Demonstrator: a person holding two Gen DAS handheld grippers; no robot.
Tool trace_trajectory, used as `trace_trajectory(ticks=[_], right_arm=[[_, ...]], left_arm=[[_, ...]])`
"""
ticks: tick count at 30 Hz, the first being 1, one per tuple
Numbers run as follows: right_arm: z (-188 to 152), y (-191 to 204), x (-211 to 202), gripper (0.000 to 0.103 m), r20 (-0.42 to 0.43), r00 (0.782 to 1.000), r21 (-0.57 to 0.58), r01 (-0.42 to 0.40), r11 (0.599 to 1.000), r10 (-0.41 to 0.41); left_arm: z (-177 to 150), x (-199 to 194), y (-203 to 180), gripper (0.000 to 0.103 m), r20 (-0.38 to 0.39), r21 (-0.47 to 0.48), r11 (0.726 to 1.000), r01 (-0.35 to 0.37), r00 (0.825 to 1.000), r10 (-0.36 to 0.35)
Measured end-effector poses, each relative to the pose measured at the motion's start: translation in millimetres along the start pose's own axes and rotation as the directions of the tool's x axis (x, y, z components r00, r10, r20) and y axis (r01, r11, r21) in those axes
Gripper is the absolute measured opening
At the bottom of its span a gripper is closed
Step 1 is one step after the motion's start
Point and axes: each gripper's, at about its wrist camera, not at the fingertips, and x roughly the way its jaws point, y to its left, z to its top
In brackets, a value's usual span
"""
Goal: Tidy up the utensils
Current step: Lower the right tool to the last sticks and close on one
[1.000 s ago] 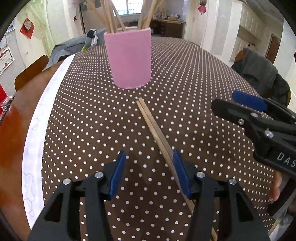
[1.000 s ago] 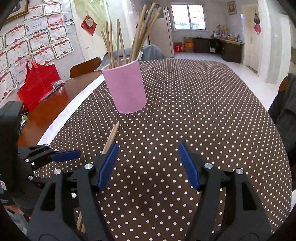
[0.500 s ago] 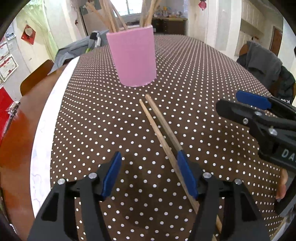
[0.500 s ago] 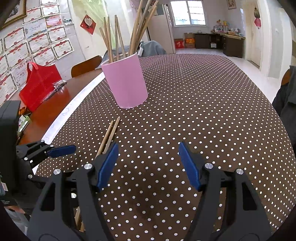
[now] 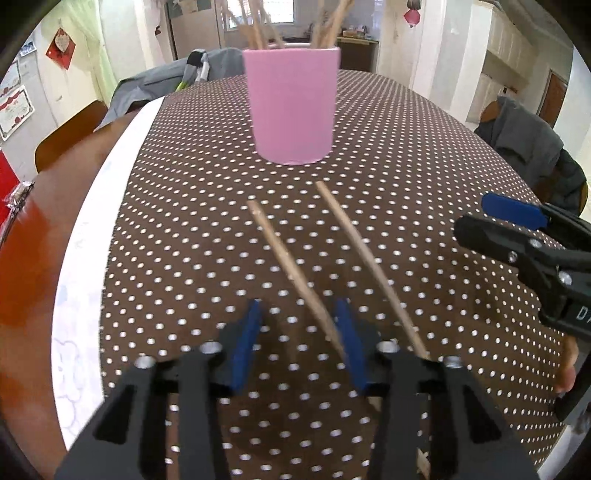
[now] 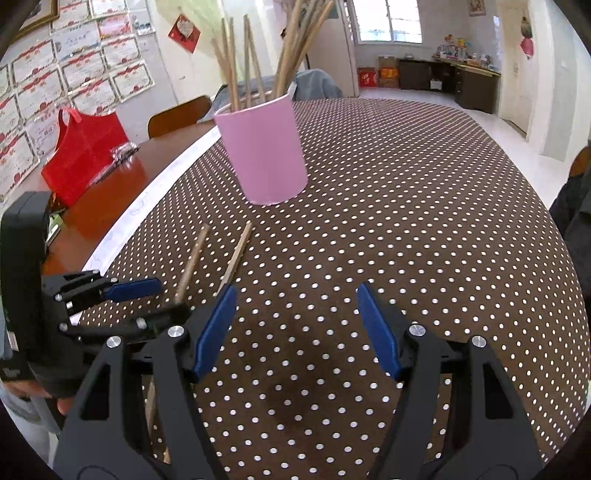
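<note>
The left gripper (image 5: 299,339) is being closed around one wooden chopstick (image 5: 295,277), pads not yet pressing; a second chopstick (image 5: 369,266) lies at its 2 o'clock. The pink cup (image 5: 291,107) is seen at 12 o'clock. The right gripper (image 6: 295,328) is held apart, empty.

Surface (image 6: 406,221): wide, rounded, covered by a brown cloth with white dots; white border strip (image 5: 85,258) along its edge, bare reddish wood beyond. Left of the tool: wall of framed certificates (image 6: 74,66), a red bag (image 6: 85,155) on the wood, a brown chair back (image 6: 177,114). Far ahead: bright window (image 6: 388,18), dark low cabinet (image 6: 443,81) with small items on top, pale floor. Right of the tool: grey jacket (image 5: 524,147) draped over a chair, white cupboards, a brown door (image 5: 550,96). Daylight, even.
</note>
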Motion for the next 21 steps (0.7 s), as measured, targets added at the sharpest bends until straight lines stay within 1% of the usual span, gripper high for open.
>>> trace_trajectory(ticks=[1, 2, 5, 7, 10, 12, 14, 21], right_arm=[[1.8, 2.7, 2.3, 0.067, -0.016, 1.000, -0.006, -0.001, 1.000, 0.001], [2.9, 4.3, 4.4, 0.067, -0.028, 1.000, -0.011, -0.002, 1.000, 0.002], [8.8, 15.8, 14.2, 0.067, -0.092, 0.996, -0.036, -0.011, 0.999, 0.008], [13.2, 24.5, 24.1, 0.067, -0.156, 0.988, -0.052, -0.027, 0.998, 0.019], [20.0, 36.2, 39.2, 0.067, -0.249, 0.968, -0.068, -0.043, 0.997, 0.025], [25.1, 40.2, 50.8, 0.067, -0.316, 0.949, -0.062, -0.045, 0.997, 0.024], [29.6, 43.5, 60.6, 0.067, -0.368, 0.930, -0.071, -0.031, 0.997, 0.002], [52.0, 59.5, 88.9, 0.066, -0.496, 0.866, -0.119, 0.005, 0.993, -0.064]], left_arm=[[1.6, 0.9, 3.0, 0.022, -0.004, -0.005, 1.000, 0.001, 1.000, -0.001], [2.4, 0.8, 8.1, 0.016, -0.009, -0.013, 1.000, 0.001, 1.000, -0.002], [4.0, 1.8, 16.1, 0.009, -0.017, -0.022, 1.000, 0.022, 1.000, -0.022], [4.3, 1.9, 16.7, 0.009, -0.020, -0.013, 1.000, 0.024, 1.000, -0.024], [5.5, 2.7, 18.9, 0.008, -0.025, -0.010, 0.999, 0.033, 0.999, -0.033], [7.1, 3.4, 22.4, 0.008, -0.033, -0.022, 0.998, 0.052, 0.998, -0.053], [8.0, 4.3, 25.7, 0.008, -0.038, -0.028, 0.997, 0.066, 0.997, -0.067], [10.3, 5.9, 29.6, 0.007, -0.046, -0.034, 0.996, 0.084, 0.995, -0.086]])
